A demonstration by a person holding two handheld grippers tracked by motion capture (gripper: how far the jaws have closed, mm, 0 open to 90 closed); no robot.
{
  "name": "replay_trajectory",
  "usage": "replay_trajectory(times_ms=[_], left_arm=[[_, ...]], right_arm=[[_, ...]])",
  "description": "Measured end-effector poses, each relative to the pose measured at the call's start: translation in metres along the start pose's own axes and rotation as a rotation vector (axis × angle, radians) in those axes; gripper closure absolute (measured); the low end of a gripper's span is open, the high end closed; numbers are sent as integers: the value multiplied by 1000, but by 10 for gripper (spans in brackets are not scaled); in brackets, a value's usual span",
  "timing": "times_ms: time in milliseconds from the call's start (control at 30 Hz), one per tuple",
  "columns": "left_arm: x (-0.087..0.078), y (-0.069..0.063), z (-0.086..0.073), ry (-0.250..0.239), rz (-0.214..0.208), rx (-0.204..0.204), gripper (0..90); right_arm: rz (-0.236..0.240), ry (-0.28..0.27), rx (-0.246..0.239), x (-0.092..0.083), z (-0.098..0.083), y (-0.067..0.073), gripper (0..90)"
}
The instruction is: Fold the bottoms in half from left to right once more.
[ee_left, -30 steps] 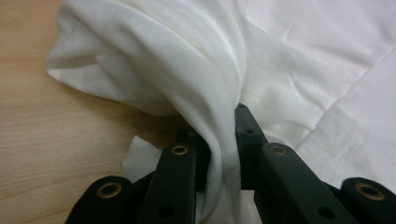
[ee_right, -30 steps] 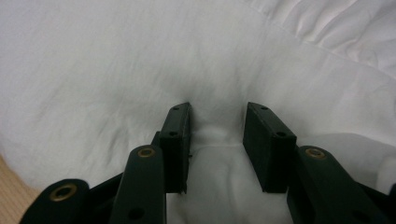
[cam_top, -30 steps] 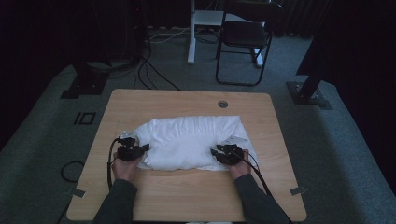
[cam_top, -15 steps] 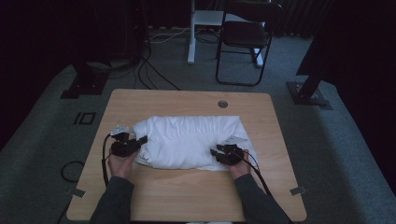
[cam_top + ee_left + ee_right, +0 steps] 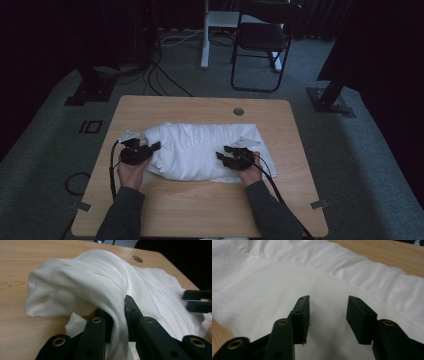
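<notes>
Left claw [image 5: 117, 322] pinches soft, crumpled white cloth [image 5: 100, 285]; right claw [image 5: 328, 315], just been opening, hangs released above it.

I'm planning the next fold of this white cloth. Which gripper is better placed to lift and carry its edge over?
Left. The left gripper is shut on a fold of the white cloth. The right gripper hangs over it, jaws just opening, nothing between them.
</notes>
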State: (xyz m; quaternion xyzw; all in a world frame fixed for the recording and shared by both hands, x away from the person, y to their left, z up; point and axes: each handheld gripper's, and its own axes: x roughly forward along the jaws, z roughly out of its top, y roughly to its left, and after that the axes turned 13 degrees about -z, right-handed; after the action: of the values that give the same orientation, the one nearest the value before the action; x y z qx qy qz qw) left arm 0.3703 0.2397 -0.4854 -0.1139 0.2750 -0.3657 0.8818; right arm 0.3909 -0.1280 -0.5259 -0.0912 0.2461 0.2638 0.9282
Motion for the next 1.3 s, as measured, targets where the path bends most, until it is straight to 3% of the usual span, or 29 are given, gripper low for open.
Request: replay_trajectory(times_ms=[133, 267, 367, 567, 700, 767, 933, 967, 1000, 1033, 1100, 1133, 1200, 1300], left_arm=[[-1, -5, 4, -9, -9, 13, 823], [-3, -12, 7, -21, -28, 30, 823], [-3, -16, 10, -23, -29, 46, 823], [-2, -24, 18, -39, -58, 63, 823], [0, -33, 25, -48, -81, 88, 823], [0, -38, 30, -53, -91, 103, 823], [2, -47, 34, -55, -109, 133, 822], [2, -48, 34, -55, -112, 134, 822], [2, -49, 34, -57, -115, 136, 822], [2, -49, 34, -58, -120, 135, 822], [2, -50, 35, -59, -131, 133, 822], [2, -51, 35, -58, -131, 137, 822], [3, -54, 36, -65, -143, 136, 822], [5, -59, 39, -71, -164, 147, 822]], right_arm=[[16, 14, -7, 12, 7, 9, 577], [-4, 109, -35, 38, 7, 20, 615], [9, 130, -24, 47, 3, 20, 621], [-11, 154, -65, 49, 4, 24, 636], [-21, 141, -36, 48, 2, 30, 638], [-18, 133, -46, 47, 0, 37, 638], [33, 128, -53, 46, 0, 47, 622], [113, 134, -38, 43, 3, 45, 545], [148, 122, -24, 40, 7, 41, 539], [141, 86, -6, 35, 11, 37, 542], [73, 0, 42, 27, 22, 28, 599], [46, -8, 54, 28, 27, 24, 617], [10, 27, 62, 37, 32, 19, 649], [-28, 113, 34, 62, 27, 20, 680]])
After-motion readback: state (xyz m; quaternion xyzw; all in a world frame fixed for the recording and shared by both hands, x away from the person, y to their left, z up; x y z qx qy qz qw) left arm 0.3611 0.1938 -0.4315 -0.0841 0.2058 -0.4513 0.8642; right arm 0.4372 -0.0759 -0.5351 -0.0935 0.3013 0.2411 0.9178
